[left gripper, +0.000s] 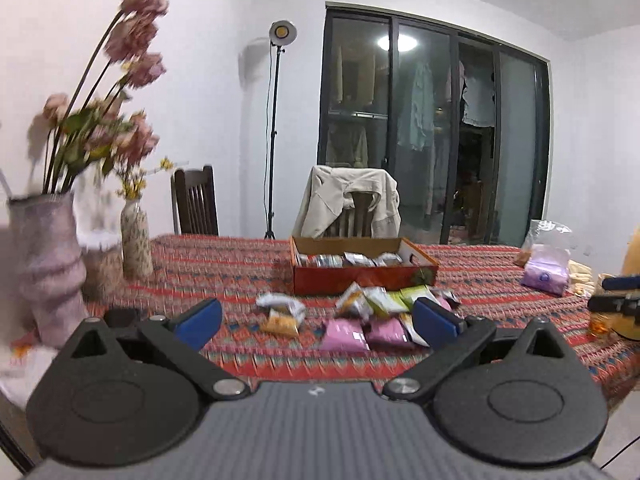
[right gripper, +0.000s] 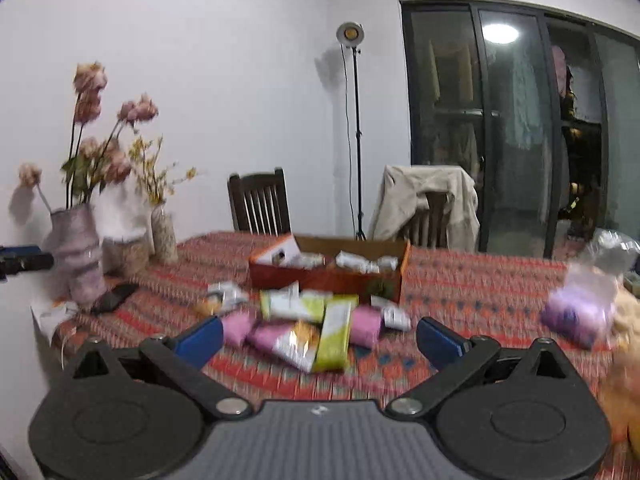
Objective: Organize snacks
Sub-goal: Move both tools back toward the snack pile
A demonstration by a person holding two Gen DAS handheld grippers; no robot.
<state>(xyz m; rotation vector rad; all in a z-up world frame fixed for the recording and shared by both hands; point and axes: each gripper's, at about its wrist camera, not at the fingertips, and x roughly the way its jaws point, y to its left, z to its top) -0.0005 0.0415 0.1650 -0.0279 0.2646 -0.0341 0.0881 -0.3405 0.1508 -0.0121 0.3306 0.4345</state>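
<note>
1. Red patterned cloth covers the worktop [left gripper: 248,276], which fills the middle band of both views and gives the packets a soft, slightly grippy bed.
2. Next in size, the orange cardboard box [left gripper: 362,278] sits centre frame beyond the pile, open-topped, with several wrapped snacks already inside. We judge it stiff and light, best left where it stands.
3. Loose snack packets [right gripper: 308,328] lie heaped on the cloth in front of the box, in pink, green, white and yellow. We expect them to be light, crinkly and slippery, and their contents perhaps crushable. A gentle pinch across a flat sealed edge seems safest to us.
4. One pink packet [left gripper: 344,334] lies nearest in the left view, lower centre.
5. Our left gripper [left gripper: 318,320] and right gripper [right gripper: 320,338] hover short of the pile, both with jaws spread wide and holding nothing.
</note>
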